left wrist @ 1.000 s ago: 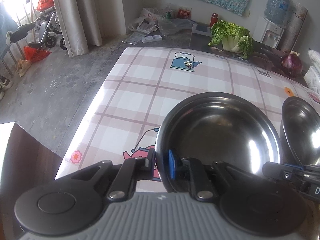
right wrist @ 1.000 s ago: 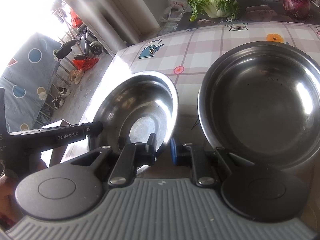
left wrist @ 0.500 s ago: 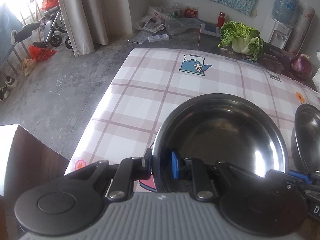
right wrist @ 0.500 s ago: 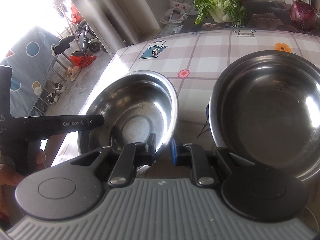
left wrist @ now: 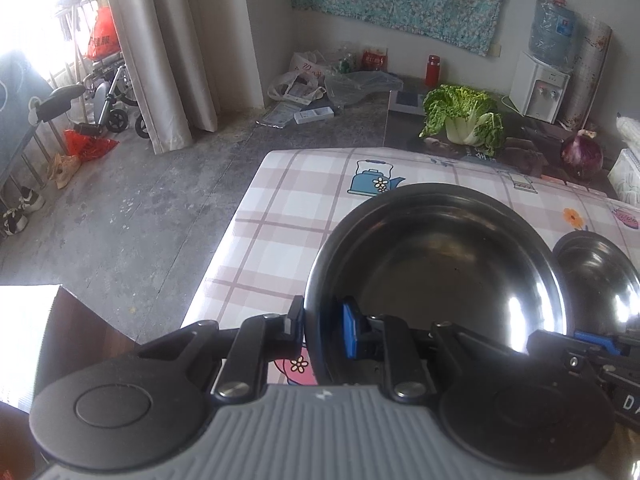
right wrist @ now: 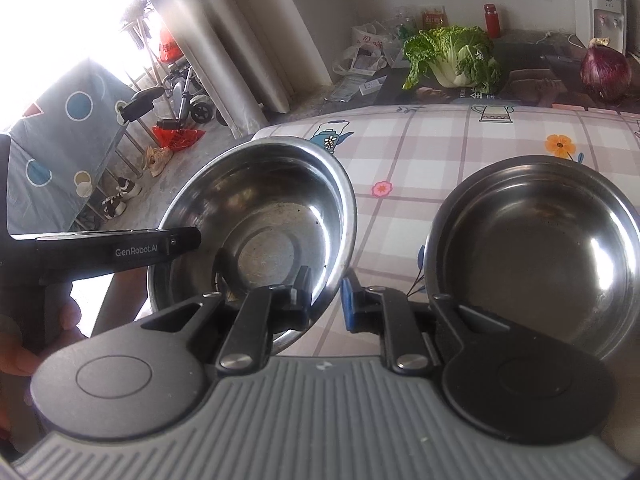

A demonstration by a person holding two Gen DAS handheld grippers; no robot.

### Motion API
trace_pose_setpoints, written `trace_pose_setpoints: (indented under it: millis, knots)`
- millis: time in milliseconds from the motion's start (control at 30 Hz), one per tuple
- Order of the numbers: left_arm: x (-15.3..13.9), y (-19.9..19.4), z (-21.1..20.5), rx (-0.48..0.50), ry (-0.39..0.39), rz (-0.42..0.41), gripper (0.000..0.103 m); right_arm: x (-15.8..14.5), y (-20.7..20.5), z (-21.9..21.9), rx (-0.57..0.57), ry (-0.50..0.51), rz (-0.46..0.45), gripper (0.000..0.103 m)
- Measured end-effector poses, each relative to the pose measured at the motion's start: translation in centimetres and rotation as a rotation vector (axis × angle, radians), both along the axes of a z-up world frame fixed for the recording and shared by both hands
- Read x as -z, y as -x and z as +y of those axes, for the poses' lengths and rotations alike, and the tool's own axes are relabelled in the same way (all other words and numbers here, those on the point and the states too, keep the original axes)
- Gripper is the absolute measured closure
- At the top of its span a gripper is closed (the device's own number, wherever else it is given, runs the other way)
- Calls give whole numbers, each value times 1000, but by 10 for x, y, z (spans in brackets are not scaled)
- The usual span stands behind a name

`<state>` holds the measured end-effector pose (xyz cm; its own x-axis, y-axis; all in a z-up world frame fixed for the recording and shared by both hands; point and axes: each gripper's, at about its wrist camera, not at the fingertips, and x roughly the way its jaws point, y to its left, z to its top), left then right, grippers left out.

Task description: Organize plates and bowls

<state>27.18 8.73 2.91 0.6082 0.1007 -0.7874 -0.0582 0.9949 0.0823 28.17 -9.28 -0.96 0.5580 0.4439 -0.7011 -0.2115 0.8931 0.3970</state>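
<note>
Both grippers hold one steel bowl [left wrist: 436, 272] in the air above the checked table. My left gripper [left wrist: 320, 330] is shut on its near rim. My right gripper [right wrist: 326, 300] is shut on the same bowl's right rim; the bowl shows at left in the right wrist view [right wrist: 260, 220]. A second steel bowl [right wrist: 536, 248] sits on the table to the right; it also shows at the right edge of the left wrist view [left wrist: 596, 276]. The left gripper's body [right wrist: 116, 252] crosses the left of the right wrist view.
The table [left wrist: 280, 216] has a checked cloth with teapot prints; its left edge drops to a concrete floor. A cabbage [left wrist: 464, 120] and a purple onion [left wrist: 582, 156] lie at the far end. A dark wooden surface [left wrist: 76, 336] is near left.
The held bowl has risen off the table, both grippers lifting with it. The table and the second bowl now look smaller and farther below.
</note>
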Motion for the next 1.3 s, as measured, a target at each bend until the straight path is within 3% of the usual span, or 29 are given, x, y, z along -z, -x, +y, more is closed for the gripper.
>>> trace_pose_setpoints:
  millis: [300, 633, 933, 1133, 1300]
  knots:
    - [-30, 11, -38, 66, -12, -56, 83, -26, 20, -36, 49, -28, -39, 89]
    - [-38, 12, -110, 176, 9, -54, 83, -43, 40, -115, 140, -56, -65, 89]
    - [-3, -10, -176, 261, -6, 9, 83, -24, 37, -179, 238, -22, -39, 89]
    - [30, -20, -191, 279, -18, 81, 82, 8, 25, -196, 261, 4, 15, 89]
    - [40, -24, -190, 274, -45, 84, 82, 22, 16, -194, 246, 7, 27, 88]
